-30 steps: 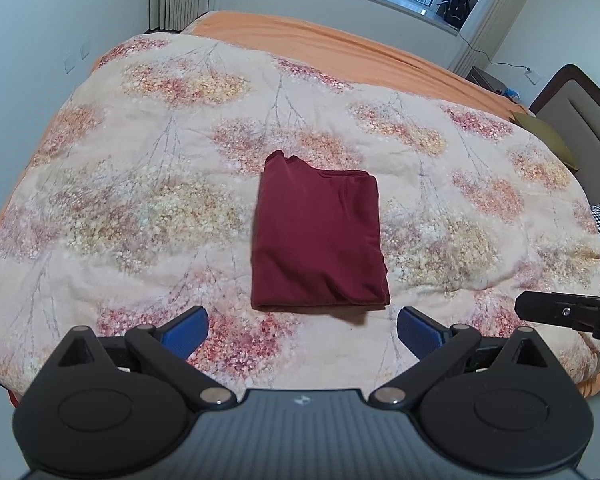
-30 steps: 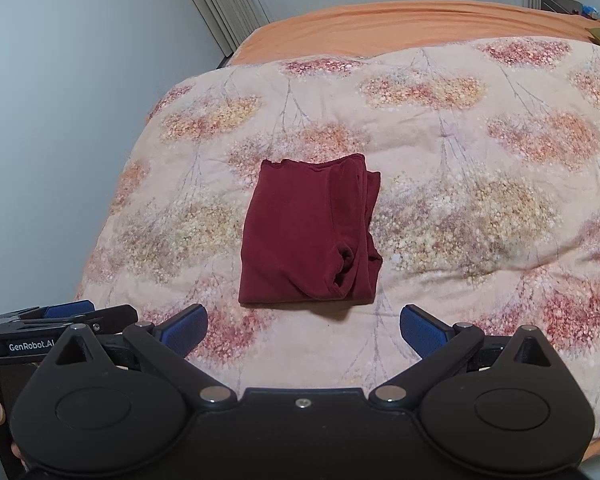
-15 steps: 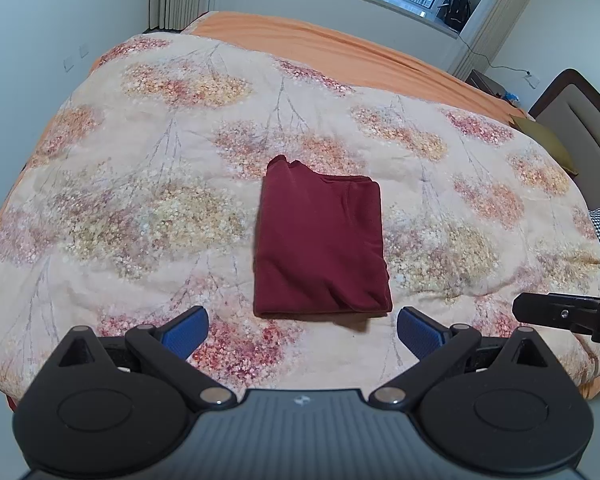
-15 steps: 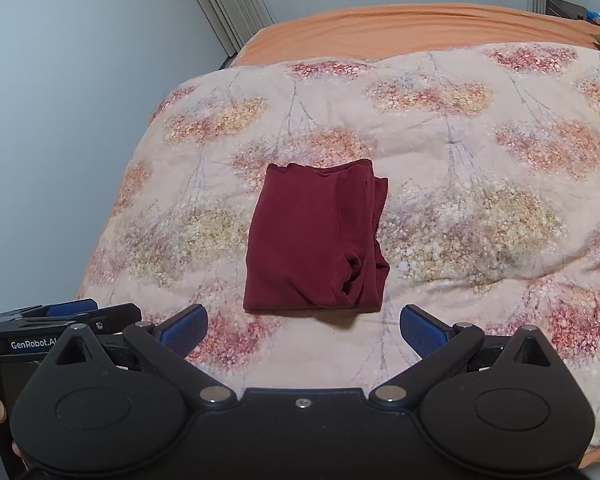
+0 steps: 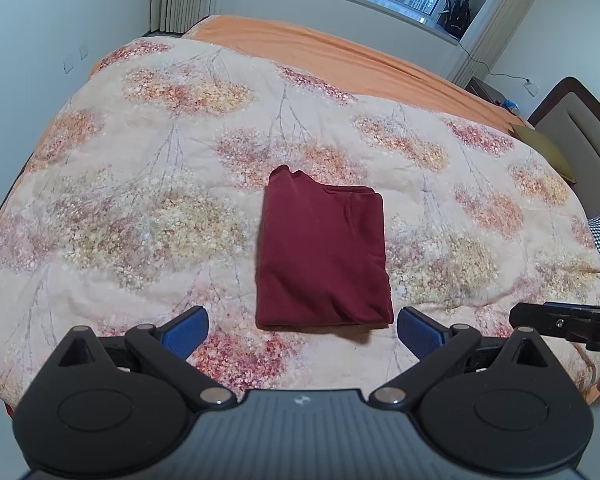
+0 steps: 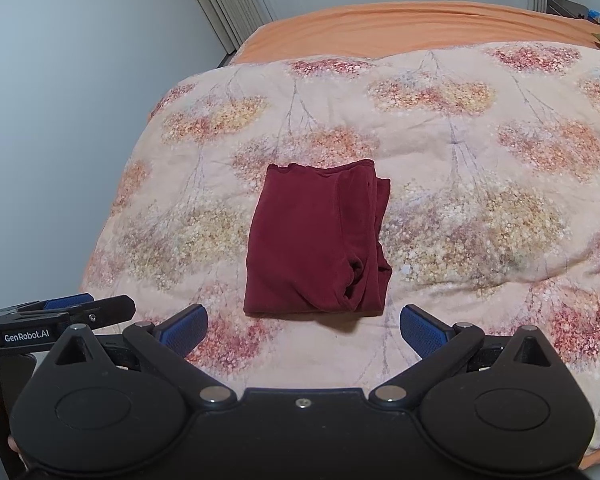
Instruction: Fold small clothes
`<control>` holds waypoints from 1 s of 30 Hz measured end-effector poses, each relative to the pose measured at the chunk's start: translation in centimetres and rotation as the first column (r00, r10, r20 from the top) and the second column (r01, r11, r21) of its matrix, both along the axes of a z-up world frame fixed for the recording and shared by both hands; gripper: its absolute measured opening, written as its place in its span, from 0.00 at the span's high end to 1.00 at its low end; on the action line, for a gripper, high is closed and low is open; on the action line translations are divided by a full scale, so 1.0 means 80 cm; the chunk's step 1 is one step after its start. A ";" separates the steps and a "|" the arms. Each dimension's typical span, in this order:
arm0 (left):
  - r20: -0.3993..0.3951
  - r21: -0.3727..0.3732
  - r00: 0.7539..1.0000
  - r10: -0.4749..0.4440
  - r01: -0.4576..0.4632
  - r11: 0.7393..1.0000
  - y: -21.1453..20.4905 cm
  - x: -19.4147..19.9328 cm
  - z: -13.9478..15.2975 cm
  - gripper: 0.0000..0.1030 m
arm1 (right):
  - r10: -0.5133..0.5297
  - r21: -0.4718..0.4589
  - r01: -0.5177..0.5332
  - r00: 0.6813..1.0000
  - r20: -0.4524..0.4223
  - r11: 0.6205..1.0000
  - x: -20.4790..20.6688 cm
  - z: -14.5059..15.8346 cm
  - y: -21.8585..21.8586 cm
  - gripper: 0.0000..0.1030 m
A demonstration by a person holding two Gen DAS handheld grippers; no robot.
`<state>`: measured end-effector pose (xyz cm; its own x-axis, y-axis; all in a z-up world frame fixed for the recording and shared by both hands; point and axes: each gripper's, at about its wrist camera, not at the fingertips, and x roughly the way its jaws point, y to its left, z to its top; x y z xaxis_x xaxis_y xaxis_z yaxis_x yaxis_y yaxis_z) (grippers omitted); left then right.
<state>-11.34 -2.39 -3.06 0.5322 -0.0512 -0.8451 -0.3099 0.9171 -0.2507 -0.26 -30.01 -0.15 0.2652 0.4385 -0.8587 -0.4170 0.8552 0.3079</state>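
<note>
Maroon garment [image 5: 324, 256] folded into a compact rectangle, lying mid-quilt on the floral quilt [image 5: 140, 208] (layered edges toward the right), left hand-held gripper [image 5: 302, 328] released, right hand-held gripper [image 6: 303, 326] released, both near, neither touching it.

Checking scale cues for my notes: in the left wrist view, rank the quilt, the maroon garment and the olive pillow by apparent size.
1. Quilt, fills most of the frame.
2. Garment, a folded rectangle on the quilt.
3. Pillow, smallest, but it lies farther away at the edge, so its true size is unsure.
</note>
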 end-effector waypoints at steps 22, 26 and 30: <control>0.066 0.005 0.997 -0.030 0.030 1.000 -0.004 0.000 0.011 0.00 | 0.024 -0.001 -0.024 1.000 0.013 1.000 0.009 0.007 0.013 0.01; 0.075 0.012 0.997 -0.025 0.024 1.000 -0.004 0.000 0.015 0.00 | 0.024 -0.001 -0.024 1.000 0.013 1.000 0.009 0.008 0.013 0.01; 0.082 0.012 0.996 -0.023 0.022 1.000 -0.004 -0.001 0.018 0.00 | 0.024 -0.001 -0.024 1.000 0.013 1.000 0.009 0.008 0.013 0.01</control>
